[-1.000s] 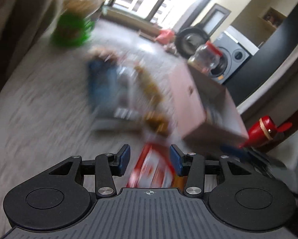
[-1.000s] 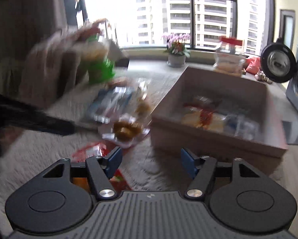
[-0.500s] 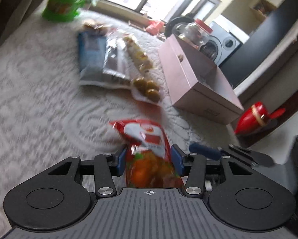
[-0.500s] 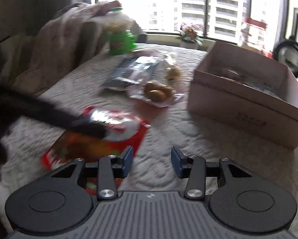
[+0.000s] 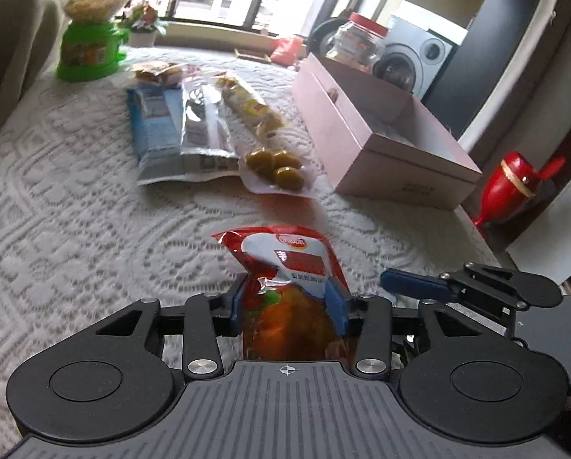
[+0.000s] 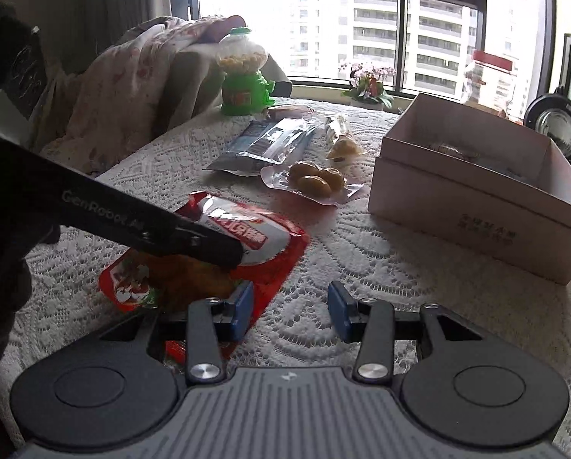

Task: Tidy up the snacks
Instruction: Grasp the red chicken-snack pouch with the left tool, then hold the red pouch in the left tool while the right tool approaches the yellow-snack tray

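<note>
Left wrist view: my left gripper (image 5: 288, 304) has the red pouch (image 5: 291, 287) between its blue pads, and the jaws are closing on it; the pads look to be pressing its sides. The pouch lies on the lace cloth (image 5: 75, 210), near my edge of the table, well apart from the box (image 5: 385, 153). From the right wrist view the same red pouch (image 6: 224, 244) lies flat with my left tool across it. My right gripper (image 6: 290, 308) hangs just beside the pouch's corner with its jaws partly apart and nothing but cloth between them; its left pad sits at the pouch's edge, and I cannot tell whether it touches.

Beyond the pouch, the other snacks wait loose on the cloth: a clear pack of olives (image 5: 278, 172), a long pack of biscuits (image 5: 251, 105), a silver bag (image 5: 203, 130) lapping over a blue bag (image 5: 151, 130), and a small pack (image 5: 159, 70) by the green dispenser (image 5: 88, 51). The box stands open to the right, and some packets (image 6: 448, 149) already lie inside, though I can't make out which.

So I judge the work begun, not near done. The pouch must go into the box first, then the five loose packs. A red-lidded jar (image 5: 356, 44) stands behind the box; whether it belongs to the sorting I can't say.
</note>
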Tool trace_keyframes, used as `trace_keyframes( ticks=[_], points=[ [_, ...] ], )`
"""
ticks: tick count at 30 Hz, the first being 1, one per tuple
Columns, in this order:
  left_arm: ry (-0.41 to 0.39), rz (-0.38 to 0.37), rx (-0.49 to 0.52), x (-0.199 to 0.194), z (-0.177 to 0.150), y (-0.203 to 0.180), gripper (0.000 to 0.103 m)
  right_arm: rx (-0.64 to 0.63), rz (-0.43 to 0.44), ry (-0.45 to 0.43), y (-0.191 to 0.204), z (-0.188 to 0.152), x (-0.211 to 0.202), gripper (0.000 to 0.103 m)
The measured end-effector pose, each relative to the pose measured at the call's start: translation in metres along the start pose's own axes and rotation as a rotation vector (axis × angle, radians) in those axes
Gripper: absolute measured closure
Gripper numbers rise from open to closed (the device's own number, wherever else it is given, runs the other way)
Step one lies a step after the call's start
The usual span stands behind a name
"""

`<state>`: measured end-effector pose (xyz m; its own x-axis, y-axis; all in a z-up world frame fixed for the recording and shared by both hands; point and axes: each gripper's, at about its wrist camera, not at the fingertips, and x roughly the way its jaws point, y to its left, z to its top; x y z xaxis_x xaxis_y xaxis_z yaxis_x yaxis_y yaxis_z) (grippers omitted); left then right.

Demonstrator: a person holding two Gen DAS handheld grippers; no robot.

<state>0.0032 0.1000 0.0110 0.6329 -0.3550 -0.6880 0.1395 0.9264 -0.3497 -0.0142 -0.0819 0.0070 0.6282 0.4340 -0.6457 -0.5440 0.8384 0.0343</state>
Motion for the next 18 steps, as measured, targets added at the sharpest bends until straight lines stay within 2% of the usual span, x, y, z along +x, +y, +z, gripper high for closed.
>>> trace_keyframes(
  ticks=[4, 7, 12, 14, 18],
  points=[
    [-0.001, -0.041, -0.031, -0.006, -0.005, 0.007, 0.058, 0.028, -0.001, -0.001, -0.007, 0.004, -0.004, 0.059],
    [-0.013, -0.068, -0.070, -0.014, -0.007, 0.018, 0.064, -0.031, -0.058, -0.036, -0.004, 0.017, -0.006, 0.059],
    [-0.094, 0.052, -0.091, -0.041, -0.007, 0.039, 0.065, -0.238, -0.131, -0.050, 0.020, 0.041, 0.015, 0.059],
    [-0.121, 0.090, -0.115, -0.051, -0.009, 0.050, 0.065, -0.283, -0.133, -0.049, 0.030, 0.052, 0.032, 0.060],
    [-0.125, 0.074, -0.184, -0.055, -0.015, 0.068, 0.065, -0.304, -0.112, -0.048, 0.040, 0.071, 0.064, 0.059]
  ],
)
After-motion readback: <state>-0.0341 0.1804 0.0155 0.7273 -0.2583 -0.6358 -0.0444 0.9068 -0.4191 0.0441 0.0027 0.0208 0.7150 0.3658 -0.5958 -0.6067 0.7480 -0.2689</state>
